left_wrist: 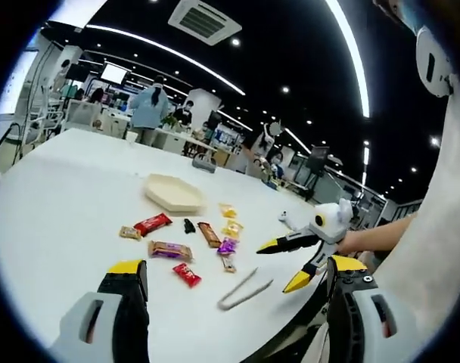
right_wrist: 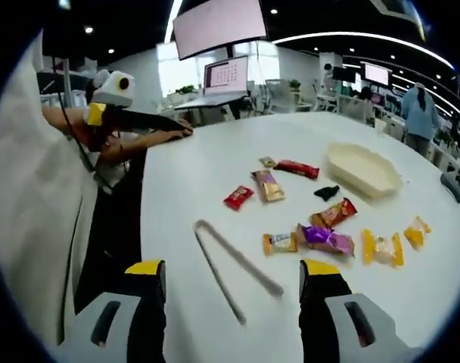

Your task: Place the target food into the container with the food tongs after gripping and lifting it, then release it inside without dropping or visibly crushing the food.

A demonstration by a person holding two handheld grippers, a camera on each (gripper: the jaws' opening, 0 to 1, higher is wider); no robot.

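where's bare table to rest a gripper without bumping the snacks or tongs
Bare room lies on the white table left of the red bar and the cream container, and at the far end behind the container. In the right gripper view, the strip between the tongs and the table's near edge is bare. It is crowded between tongs and container, where the wrapped snacks lie scattered.

- Bright, even office light from long ceiling strip lights (left_wrist: 351, 53) and spot lamps.
- Glare off white table (left_wrist: 56, 219) ahead of the jaws, shadows soft and faint.
- Blown-out windows (right_wrist: 186, 69) far beyond the jaws in right gripper view.
- Strong fisheye bending at edges.
- Background people soft; tongs (right_wrist: 234, 271) between the jaws slightly blurred.
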